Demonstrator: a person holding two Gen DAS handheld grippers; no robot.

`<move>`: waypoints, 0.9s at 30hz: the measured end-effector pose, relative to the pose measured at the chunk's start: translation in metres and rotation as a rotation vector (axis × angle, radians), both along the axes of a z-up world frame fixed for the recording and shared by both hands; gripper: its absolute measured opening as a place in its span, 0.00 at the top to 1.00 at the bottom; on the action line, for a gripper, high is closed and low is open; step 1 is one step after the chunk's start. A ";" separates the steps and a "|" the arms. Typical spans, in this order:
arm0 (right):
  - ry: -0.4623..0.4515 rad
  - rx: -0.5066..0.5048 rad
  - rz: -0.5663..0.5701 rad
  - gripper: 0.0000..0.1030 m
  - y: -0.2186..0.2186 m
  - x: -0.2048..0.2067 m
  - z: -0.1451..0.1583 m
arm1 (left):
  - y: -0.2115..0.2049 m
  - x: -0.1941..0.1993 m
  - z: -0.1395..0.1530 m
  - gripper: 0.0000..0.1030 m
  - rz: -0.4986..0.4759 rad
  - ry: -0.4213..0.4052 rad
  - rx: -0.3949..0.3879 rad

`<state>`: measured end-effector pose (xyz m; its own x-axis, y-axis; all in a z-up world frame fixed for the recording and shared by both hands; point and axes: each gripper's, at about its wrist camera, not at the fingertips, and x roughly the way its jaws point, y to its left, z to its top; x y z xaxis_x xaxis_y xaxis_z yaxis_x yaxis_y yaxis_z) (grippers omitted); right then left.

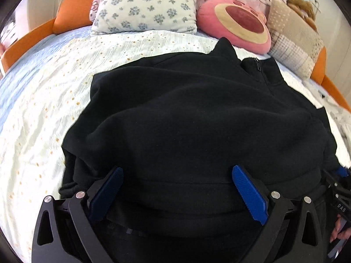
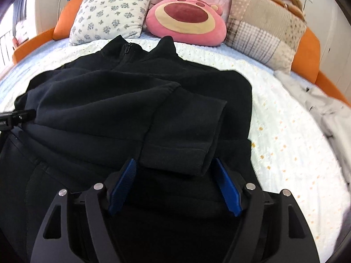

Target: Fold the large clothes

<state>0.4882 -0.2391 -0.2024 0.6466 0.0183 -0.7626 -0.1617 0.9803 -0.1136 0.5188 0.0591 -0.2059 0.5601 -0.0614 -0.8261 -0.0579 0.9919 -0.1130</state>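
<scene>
The bed [image 1: 43, 114], under a white quilt dotted with small yellow flowers, stretches away ahead of both grippers, with an orange frame [image 2: 307, 50] curving round its far edge. The black jacket [image 1: 186, 120] lies on the quilt directly ahead of and beneath both grippers, sleeves folded in over the body, its zipped collar at the far end.

Beyond the collar, well ahead of the grippers, stands a row of cushions: a floral pillow [image 1: 144, 6], a pink bear plush [image 2: 186, 22] and a patchwork pillow [image 2: 263, 32]. A pale grey garment [image 2: 324, 109] lies crumpled to the right of the right gripper, apart from the jacket.

The left gripper [image 1: 177, 175] hangs over the jacket's near hem, its blue pads [image 1: 250, 195] spread wide with cloth lying between them but not pinched. The right gripper [image 2: 175, 168] is also spread, its pads either side of a ribbed sleeve cuff [image 2: 175, 155], which lies loose between them. In the left wrist view the right gripper shows at the right edge.
</scene>
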 end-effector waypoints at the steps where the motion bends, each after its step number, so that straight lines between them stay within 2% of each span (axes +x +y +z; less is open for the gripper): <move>1: 0.002 0.006 -0.008 0.30 -0.002 -0.003 0.007 | -0.002 -0.004 0.008 0.03 -0.010 0.008 0.032; 4: -0.025 0.109 0.002 0.30 -0.015 -0.031 0.035 | -0.003 -0.042 0.042 0.03 -0.071 -0.077 0.014; 7: -0.024 0.153 -0.018 0.26 -0.031 -0.079 0.061 | 0.001 -0.096 0.077 0.03 -0.152 -0.157 -0.010; 10: -0.032 0.216 -0.041 0.24 -0.048 -0.131 0.071 | 0.011 -0.149 0.094 0.03 -0.174 -0.197 -0.116; 11: -0.040 0.211 -0.052 0.24 -0.054 -0.151 0.068 | 0.014 -0.166 0.091 0.03 -0.180 -0.193 -0.162; 14: -0.031 0.182 -0.085 0.24 -0.058 -0.179 0.051 | 0.011 -0.191 0.065 0.03 -0.223 -0.125 -0.219; 16: 0.011 0.162 -0.089 0.25 -0.054 -0.185 0.032 | 0.005 -0.198 0.043 0.03 -0.243 -0.088 -0.210; 18: 0.016 0.135 -0.100 0.25 -0.049 -0.185 0.020 | -0.001 -0.201 0.019 0.03 -0.242 -0.052 -0.186; 20: 0.039 0.113 -0.102 0.25 -0.044 -0.182 0.002 | -0.008 -0.199 0.002 0.03 -0.231 -0.040 -0.142; 23: 0.037 0.114 -0.105 0.23 -0.045 -0.184 -0.003 | -0.017 -0.203 -0.004 0.03 -0.226 -0.071 -0.063; 27: 0.035 0.111 -0.104 0.23 -0.044 -0.184 -0.005 | -0.010 -0.208 -0.003 0.03 -0.222 -0.071 -0.105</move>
<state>0.3045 -0.2832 -0.2073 0.6223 0.0377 -0.7819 -0.0603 0.9982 0.0001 0.3111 0.0496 -0.2089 0.5800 -0.2732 -0.7674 0.1721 0.9619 -0.2123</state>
